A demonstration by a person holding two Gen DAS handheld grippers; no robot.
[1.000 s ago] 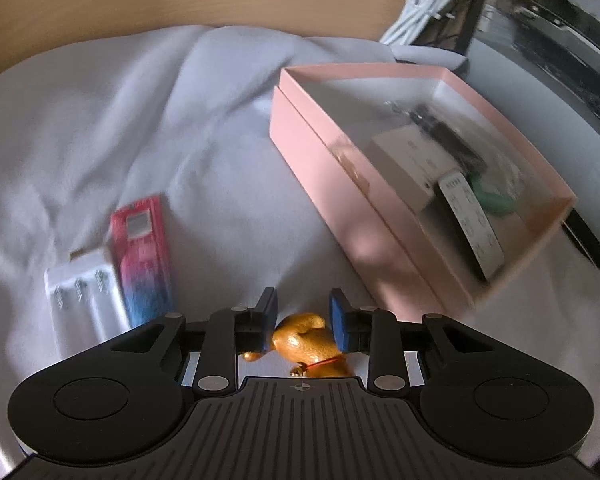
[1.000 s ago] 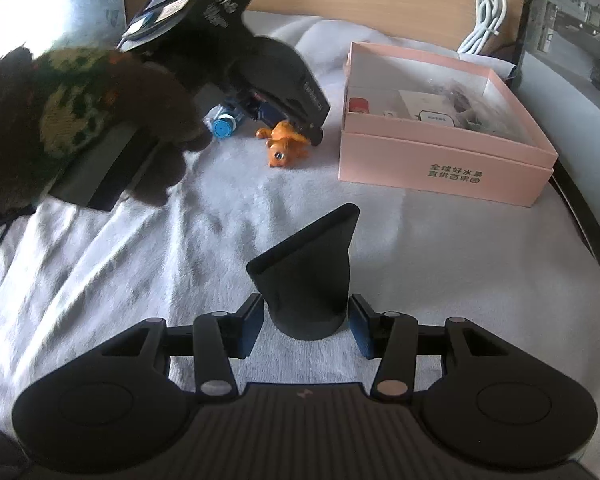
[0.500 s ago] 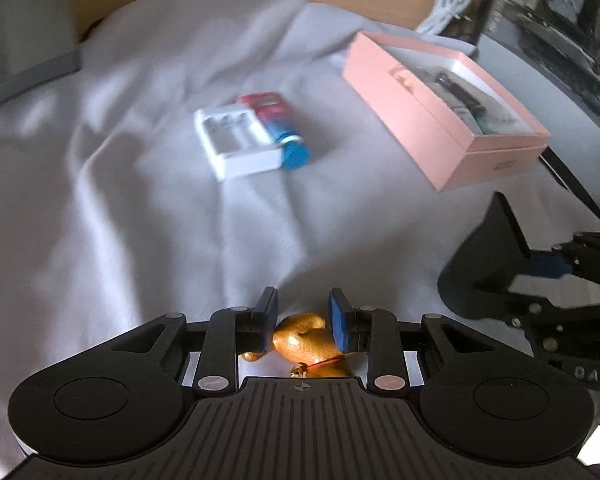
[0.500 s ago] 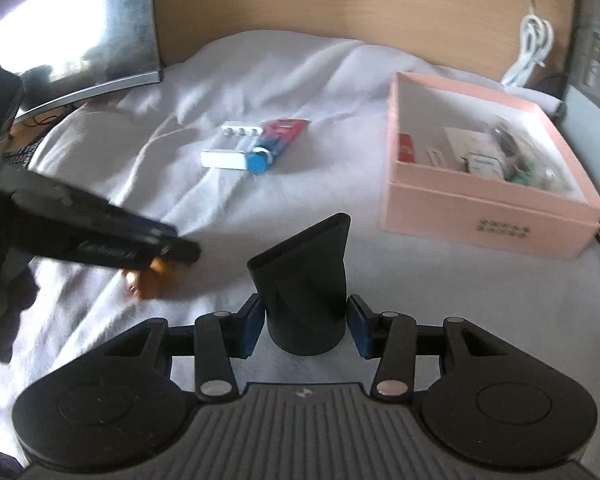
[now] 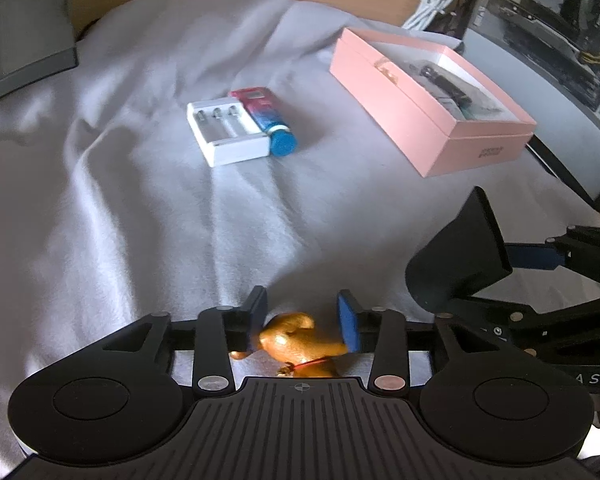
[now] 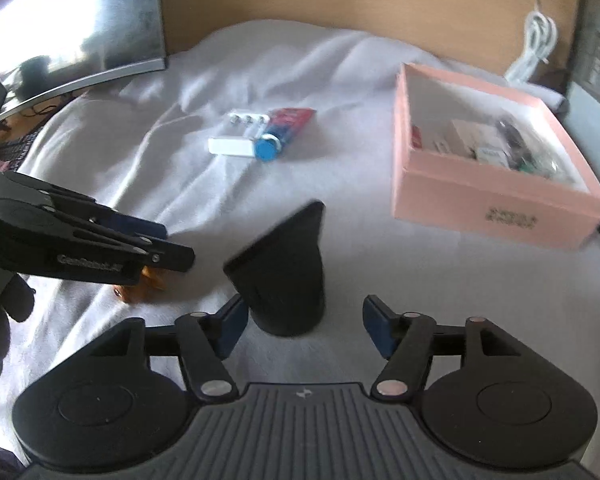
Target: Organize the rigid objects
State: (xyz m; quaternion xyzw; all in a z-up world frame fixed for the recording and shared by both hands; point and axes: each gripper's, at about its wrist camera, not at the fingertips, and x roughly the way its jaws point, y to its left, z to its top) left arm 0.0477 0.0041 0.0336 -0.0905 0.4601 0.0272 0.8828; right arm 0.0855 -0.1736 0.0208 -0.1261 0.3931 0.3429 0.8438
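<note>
Distance to the pink box (image 5: 428, 116) decides the coming move: it sits toward the far right corner of the cloth-covered counter (image 5: 140, 184), already holding several small items, and both loose pieces lie near the front edge, well apart from it. The black nozzle (image 6: 284, 272) lies between the pads of the right hand-held gripper (image 6: 304, 326), its narrow flattened mouth aimed away toward the far edge and leaning right, so its long axis runs roughly along the fingers; the right side is the nearer one to the box. Those jaws have just been opening and now stand apart, the right pad clear of the nozzle, the left one at most brushing it. The left hand-held gripper (image 5: 302, 322) has likewise just been opening; the orange figurine (image 5: 300, 342) rests on the cloth between its spread pads, unclamped. The white battery charger (image 5: 226, 134) and the red-and-blue tube (image 5: 266, 118) lie touching mid-counter, untouched.
</note>
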